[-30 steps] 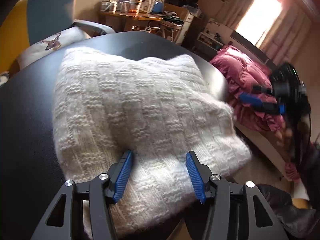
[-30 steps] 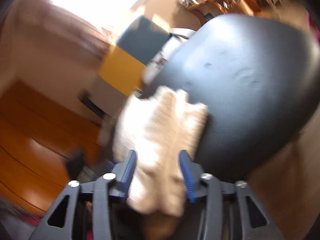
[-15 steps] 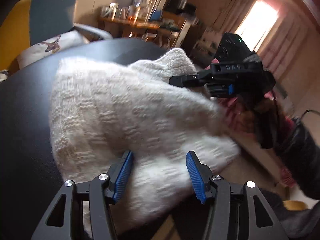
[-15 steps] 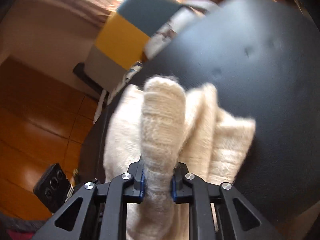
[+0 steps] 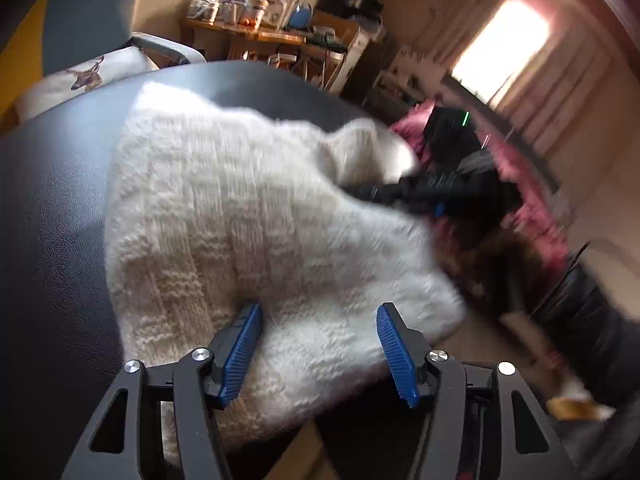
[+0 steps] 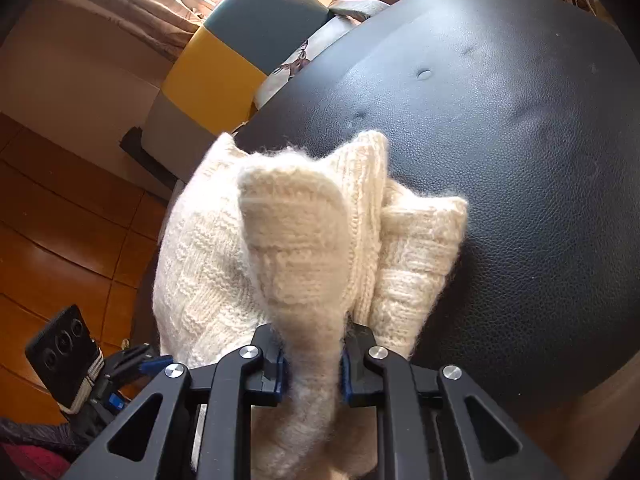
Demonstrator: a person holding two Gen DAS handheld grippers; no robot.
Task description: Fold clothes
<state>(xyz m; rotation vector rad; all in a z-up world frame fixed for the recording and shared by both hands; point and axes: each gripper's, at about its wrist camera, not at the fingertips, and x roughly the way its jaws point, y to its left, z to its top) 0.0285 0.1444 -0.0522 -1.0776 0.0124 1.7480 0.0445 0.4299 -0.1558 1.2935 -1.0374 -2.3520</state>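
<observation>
A thick white knit sweater (image 5: 240, 220) lies folded on the black leather table (image 5: 52, 220). My left gripper (image 5: 320, 344) stands open at the sweater's near edge, its blue pads (image 5: 240, 344) resting on the knit with fabric between them. My right gripper (image 6: 312, 364) is shut on a raised fold of the same sweater (image 6: 296, 240), which stands up between its jaws. In the left wrist view the right gripper (image 5: 432, 192) shows as a blurred black shape at the sweater's far right corner. In the right wrist view the left gripper (image 6: 132, 360) shows low at the left.
A pink garment (image 5: 532, 208) lies on a surface beyond the table's right side. A yellow and blue chair (image 6: 224, 64) with a deer cushion (image 5: 86, 76) stands at the table's far side. A wooden shelf with jars (image 5: 248, 28) is behind. Orange wood floor (image 6: 48, 220) lies below.
My right gripper came in from the right, shut on the sweater's corner and lifted it into a raised fold. My left gripper stayed open at the near edge.
</observation>
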